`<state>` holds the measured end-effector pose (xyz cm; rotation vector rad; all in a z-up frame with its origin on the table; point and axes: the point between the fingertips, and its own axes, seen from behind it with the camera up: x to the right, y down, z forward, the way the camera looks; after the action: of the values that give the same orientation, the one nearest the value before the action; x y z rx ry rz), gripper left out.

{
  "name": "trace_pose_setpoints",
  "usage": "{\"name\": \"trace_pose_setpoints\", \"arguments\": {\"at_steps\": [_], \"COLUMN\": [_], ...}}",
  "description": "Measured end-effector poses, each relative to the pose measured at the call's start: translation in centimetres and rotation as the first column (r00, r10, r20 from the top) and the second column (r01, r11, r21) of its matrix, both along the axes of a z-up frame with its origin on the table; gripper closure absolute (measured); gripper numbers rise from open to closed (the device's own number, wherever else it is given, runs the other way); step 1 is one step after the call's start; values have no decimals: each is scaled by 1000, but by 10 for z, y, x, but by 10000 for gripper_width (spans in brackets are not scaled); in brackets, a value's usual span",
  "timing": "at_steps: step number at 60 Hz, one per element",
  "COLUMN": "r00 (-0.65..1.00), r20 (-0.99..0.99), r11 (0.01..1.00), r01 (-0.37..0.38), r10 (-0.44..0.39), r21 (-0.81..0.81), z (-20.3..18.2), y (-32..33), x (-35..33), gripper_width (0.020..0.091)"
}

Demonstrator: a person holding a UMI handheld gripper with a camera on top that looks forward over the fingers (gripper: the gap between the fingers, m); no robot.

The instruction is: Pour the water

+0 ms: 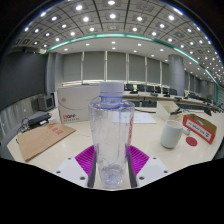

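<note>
The gripper (110, 165) holds a clear plastic bottle (110, 135) upright, its magenta pads (86, 157) pressing in on the lower body from both sides; the bottle's cap looks to be on, though that is hard to make out. A white cup (172, 133) stands on the pale table (150, 150), to the right of the bottle and a little beyond it; a brown board (42, 138) lies to the bottle's left. Pouring appears not yet begun: the bottle is untilted and apart from the cup. The gripper points level and forward; tilting over the cup remains.
</note>
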<state>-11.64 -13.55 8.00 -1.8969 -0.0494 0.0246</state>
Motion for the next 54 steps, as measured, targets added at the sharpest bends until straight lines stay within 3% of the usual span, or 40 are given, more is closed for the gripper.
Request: {"name": "trace_pose_setpoints", "arguments": {"at_steps": [11,20,30,35,42,49,54], "r00": [1000,994,886,728,381,70,-128], "r20": [-4,-113,-462,-684,-924,-997,-992], "r11": [1000,1000,996,994,993,991,990], "r01": [13,4,15,48,95,135,137], "r10": [-13,-1,30,33,28,15,0], "r21": [15,26,93,99,69,24,-18], "z": [7,31,104,138,171,180,163], "y": [-2,7,45,69,96,115,135], "x": [-1,-8,-12,-3,21,54,78], "gripper_width": [766,765,765,766,767,769,767]}}
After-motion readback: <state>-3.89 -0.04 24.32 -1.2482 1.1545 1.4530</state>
